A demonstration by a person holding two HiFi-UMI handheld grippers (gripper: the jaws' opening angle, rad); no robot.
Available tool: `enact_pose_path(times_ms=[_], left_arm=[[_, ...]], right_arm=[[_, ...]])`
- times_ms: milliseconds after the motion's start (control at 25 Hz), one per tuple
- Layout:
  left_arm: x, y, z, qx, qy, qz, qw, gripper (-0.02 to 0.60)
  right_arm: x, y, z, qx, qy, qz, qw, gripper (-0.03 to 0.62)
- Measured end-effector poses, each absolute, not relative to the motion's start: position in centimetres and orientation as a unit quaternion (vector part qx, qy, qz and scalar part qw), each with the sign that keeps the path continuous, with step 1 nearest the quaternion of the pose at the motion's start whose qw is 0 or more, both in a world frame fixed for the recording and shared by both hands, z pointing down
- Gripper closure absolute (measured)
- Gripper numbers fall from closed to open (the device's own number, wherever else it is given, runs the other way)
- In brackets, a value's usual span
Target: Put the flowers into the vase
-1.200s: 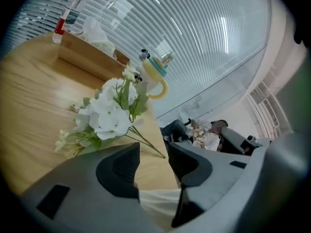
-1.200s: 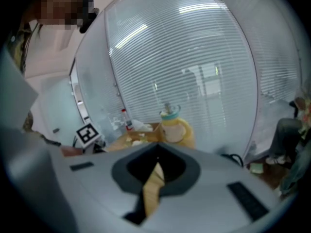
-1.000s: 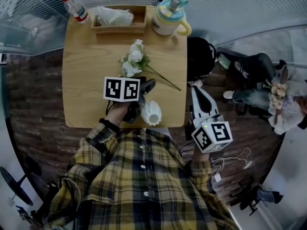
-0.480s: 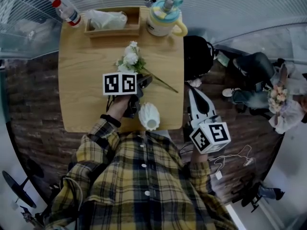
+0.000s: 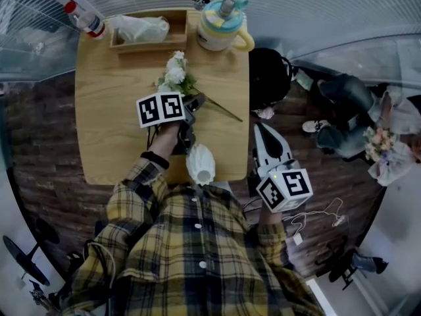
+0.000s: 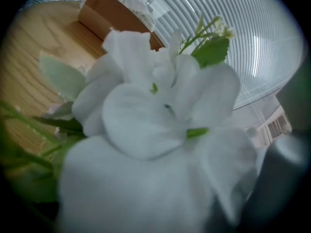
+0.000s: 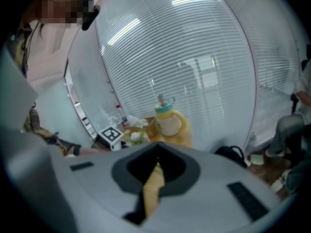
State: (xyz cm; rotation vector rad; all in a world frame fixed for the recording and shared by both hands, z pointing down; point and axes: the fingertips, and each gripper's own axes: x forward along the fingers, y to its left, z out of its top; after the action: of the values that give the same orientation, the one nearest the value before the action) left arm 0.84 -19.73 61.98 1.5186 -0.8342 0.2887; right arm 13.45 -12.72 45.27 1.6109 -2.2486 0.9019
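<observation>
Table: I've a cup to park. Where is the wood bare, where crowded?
Bare: the table's left half, from the wooden tray to the near edge. Crowded: the far edge with bottle, tray and yellow jug; the middle, with white vase and left tool, whose jaws have just been opening right at the flowers.

We set the head camera above the scene. It looks steeply down on the table (image 5: 105, 84), with the wearer's shirt (image 5: 197, 255) at 6 o'clock. The left gripper view sits almost against the flowers (image 6: 160, 130), which fill its frame. Bare tabletop shows at 9 o'clock and the wooden box (image 6: 112, 18) at 11 o'clock. The right gripper view looks from off the table's side, well back, facing the jug (image 7: 169, 120) near centre. All three views share the flowers. The head view and right gripper view also share the jug, which stands at 12 o'clock in the head view.
</observation>
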Motion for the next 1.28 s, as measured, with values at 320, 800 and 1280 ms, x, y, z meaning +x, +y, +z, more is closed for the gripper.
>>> enact_pose_path(times_ms=[320,800,1280], left_arm=[[0.6,-19.9,61.4,0.669,-0.363,0.118,0.638,0.536],[-0.2,-20.7,58.0,0.71,-0.345,0.088,0.607,0.568],[-2.8,-20.0,51.5,0.773,-0.346,0.067,0.528,0.569]], right_arm=[[12.9,-13.1,45.4,0.545,-0.771,0.308,0.118,0.582],[11.6,-13.4,44.5,0.535,-0.783,0.294,0.119,0.582],[10.1,-12.7,42.7,0.523,-0.802,0.264,0.116,0.582]])
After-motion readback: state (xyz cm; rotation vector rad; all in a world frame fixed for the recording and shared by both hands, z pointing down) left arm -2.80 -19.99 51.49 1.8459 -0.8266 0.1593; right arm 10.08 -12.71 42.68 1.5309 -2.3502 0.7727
